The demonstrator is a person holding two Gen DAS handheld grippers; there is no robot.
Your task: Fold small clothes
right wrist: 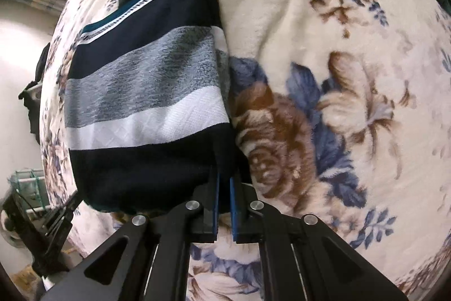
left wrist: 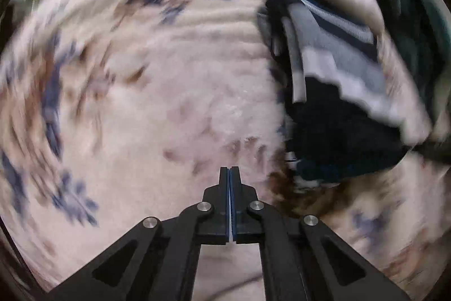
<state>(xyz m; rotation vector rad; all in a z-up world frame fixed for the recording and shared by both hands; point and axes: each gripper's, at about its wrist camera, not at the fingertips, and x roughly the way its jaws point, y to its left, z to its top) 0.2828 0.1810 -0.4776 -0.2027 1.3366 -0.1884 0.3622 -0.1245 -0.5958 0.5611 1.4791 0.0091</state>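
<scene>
Striped towel, just one, pinched at its dark edge by the right gripper over the floral blanket. Left gripper is clamped shut, empty I think; its view's too blurry, towel beyond.

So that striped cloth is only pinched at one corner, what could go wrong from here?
The right gripper pinches only the dark edge of the striped cloth, so it might slip out or sag and undo the fold. The left gripper is shut and empty, and its view is blurred, so nothing supports the other side. The fluffy floral blanket may drag on the cloth.
</scene>
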